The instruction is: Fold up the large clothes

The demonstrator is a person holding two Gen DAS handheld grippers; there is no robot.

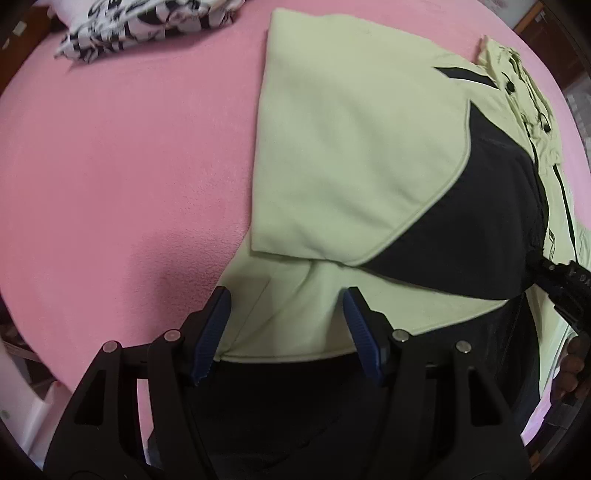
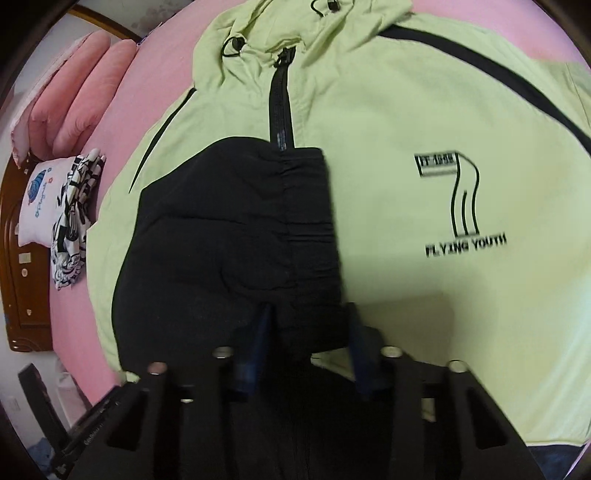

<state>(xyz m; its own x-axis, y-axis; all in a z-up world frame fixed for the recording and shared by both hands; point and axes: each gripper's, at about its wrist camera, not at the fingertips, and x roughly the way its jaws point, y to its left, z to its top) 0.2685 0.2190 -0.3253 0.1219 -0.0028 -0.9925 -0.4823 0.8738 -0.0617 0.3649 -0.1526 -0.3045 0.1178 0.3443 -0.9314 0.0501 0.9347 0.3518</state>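
A light green and black hooded jacket [image 1: 354, 155] lies flat on the pink bed [image 1: 129, 166]. Its left sleeve is folded in across the chest, with the black cuff end [image 2: 229, 240] lying over the zipper [image 2: 282, 96]. A "7 FLYING YOUTH" print [image 2: 461, 206] shows on the chest. My left gripper [image 1: 284, 314] is open, its blue pads either side of the green fabric near the jacket's lower edge. My right gripper [image 2: 306, 325] is open over the black sleeve end, with fabric between the pads. The right gripper also shows in the left wrist view [image 1: 569, 288].
A black-and-white patterned cloth [image 1: 147, 22] lies folded at the far side of the bed; it also shows in the right wrist view [image 2: 74, 221]. Pink pillows [image 2: 74, 92], a white printed pillow [image 2: 40, 199] and a wooden headboard [image 2: 22, 277] stand at the left.
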